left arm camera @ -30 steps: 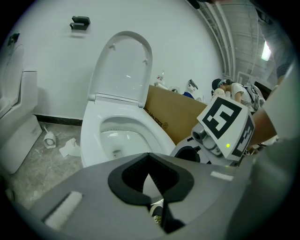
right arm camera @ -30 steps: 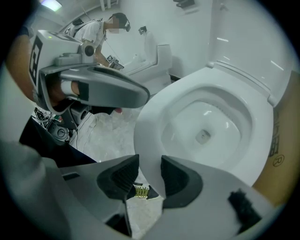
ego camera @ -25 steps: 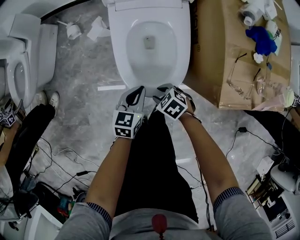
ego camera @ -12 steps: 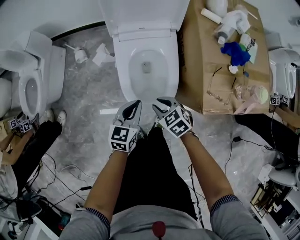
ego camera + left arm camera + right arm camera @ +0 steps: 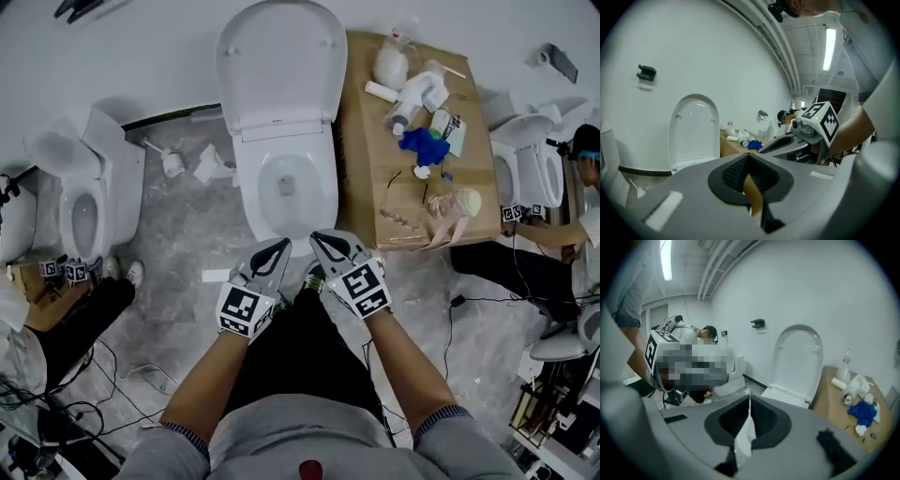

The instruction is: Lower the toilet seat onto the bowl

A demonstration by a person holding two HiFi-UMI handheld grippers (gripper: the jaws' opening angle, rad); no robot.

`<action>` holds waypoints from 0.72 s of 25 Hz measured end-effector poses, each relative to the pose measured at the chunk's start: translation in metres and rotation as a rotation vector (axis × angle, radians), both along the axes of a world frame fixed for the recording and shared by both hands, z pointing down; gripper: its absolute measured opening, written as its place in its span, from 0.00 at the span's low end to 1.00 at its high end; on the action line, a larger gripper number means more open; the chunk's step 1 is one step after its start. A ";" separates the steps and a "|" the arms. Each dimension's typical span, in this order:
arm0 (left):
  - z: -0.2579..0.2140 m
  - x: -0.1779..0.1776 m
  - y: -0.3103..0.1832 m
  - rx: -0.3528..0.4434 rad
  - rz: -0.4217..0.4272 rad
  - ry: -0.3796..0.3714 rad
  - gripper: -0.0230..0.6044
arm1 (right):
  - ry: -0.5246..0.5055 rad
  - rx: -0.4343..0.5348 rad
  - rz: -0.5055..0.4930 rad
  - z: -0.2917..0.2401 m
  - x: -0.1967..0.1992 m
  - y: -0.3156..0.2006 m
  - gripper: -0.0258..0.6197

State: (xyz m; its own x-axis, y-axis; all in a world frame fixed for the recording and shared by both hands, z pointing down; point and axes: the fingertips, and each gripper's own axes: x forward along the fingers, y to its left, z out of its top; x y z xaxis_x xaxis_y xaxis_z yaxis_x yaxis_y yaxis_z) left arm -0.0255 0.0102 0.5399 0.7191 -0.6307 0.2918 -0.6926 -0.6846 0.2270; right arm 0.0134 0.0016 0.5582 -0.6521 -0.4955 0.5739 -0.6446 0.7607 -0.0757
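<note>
Right gripper [image 5: 325,240] jaws are just closing up from wide, pads pressed together on nothing. Left gripper [image 5: 277,251] is pinched together too, empty. Both have backed off the bowl [image 5: 251,202] rim and sit lower centre now. Seat [image 5: 279,66] is upright against the wall, top centre, so I'd say lowering hasn't started. Box [image 5: 361,141] hugs the bowl's right side; the left has more open floor.
</note>
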 end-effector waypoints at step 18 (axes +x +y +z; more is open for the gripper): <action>-0.216 -0.004 0.039 0.170 0.088 0.083 0.05 | -0.196 0.275 0.016 -0.251 -0.006 0.047 0.07</action>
State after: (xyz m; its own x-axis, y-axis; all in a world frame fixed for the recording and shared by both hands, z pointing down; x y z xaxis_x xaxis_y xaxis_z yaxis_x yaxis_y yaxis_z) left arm -0.0299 0.0492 0.3243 0.7907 -0.5995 0.1242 -0.6122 -0.7750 0.1569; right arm 0.0076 0.0484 0.3074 -0.7274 -0.6258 0.2814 -0.6505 0.7595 0.0074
